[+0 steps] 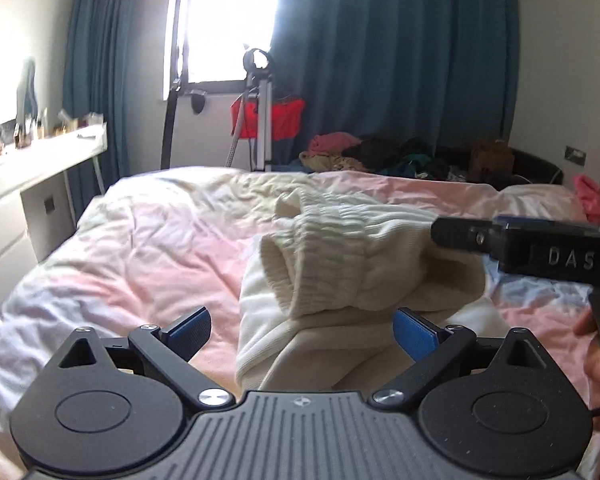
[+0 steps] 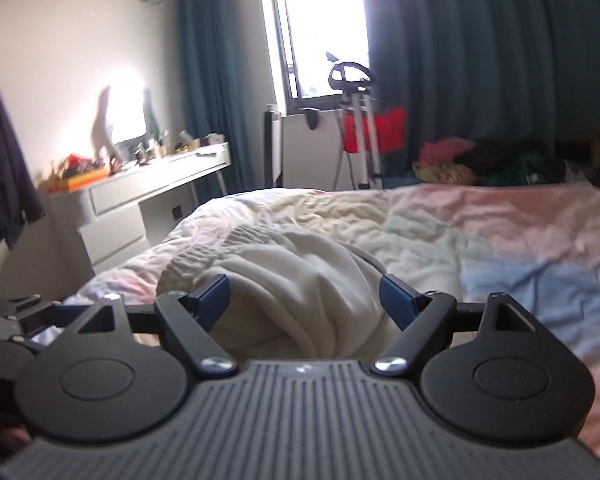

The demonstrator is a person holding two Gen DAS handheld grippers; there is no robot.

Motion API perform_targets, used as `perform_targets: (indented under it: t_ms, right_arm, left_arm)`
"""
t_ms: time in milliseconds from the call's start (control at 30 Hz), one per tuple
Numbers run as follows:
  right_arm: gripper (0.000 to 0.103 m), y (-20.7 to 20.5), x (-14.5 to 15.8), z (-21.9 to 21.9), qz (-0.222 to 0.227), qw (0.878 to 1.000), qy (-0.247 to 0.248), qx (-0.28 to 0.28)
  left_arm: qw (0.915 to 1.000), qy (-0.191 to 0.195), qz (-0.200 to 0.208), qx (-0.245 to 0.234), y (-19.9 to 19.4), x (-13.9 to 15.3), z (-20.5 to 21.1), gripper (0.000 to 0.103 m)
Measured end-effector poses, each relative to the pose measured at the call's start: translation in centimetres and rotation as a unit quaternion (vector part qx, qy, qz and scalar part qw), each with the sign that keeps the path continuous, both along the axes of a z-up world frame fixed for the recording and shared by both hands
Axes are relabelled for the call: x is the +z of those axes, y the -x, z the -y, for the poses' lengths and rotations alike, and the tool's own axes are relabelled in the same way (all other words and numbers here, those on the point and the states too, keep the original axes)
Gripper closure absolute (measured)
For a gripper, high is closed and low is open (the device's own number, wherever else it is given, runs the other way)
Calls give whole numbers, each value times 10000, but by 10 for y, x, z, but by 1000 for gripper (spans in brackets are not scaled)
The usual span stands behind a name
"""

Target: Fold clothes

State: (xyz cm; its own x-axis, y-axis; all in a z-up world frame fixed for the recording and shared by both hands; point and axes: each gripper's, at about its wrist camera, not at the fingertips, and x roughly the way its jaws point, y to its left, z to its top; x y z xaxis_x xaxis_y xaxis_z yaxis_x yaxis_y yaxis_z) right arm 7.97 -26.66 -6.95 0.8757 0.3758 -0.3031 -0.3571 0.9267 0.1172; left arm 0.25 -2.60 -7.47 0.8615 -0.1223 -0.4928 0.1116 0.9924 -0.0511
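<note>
Cream sweater [image 1: 340, 264] lies bunched on the bed [image 1: 140, 240], ribbed cuff up, near its middle. Left claw [image 1: 302, 332] spread wide, nothing btwn the blue pads — sweater just ahead of it. Right claw [image 2: 304, 300] also wide, empty, over the crumpled knit. White desk [image 2: 160, 184] w/ clutter along the left wall.

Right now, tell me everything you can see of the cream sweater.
The sweater is cream knit, soft and thick-looking, with a ribbed, open cuff or hem facing the left wrist camera. It lies bunched and loosely folded on the pastel duvet, not flat. The left gripper and the right gripper are both open, fingers either side of the fabric; neither clamps it. Its full shape is hidden.
</note>
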Motion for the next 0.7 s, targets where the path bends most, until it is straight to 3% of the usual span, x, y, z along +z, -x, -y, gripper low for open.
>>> perform_targets:
  t_ms: [200, 333, 500, 700]
  right_arm:
    - [20, -32, 21, -31, -167, 9981, 288, 519]
    - [20, -51, 23, -49, -432, 9952, 662, 573]
    - [20, -62, 19, -57, -868, 9916, 424, 858]
    - [20, -76, 20, -78, -1208, 9853, 764, 933]
  left_arm:
    - [9988, 402, -254, 135, -10, -3, -24, 4]
    - [9966, 669, -422, 224, -16, -5, -41, 4]
    - [9938, 930, -517, 327, -21, -5, -53, 4]
    - [9941, 847, -574, 362, -19, -5, -49, 4]
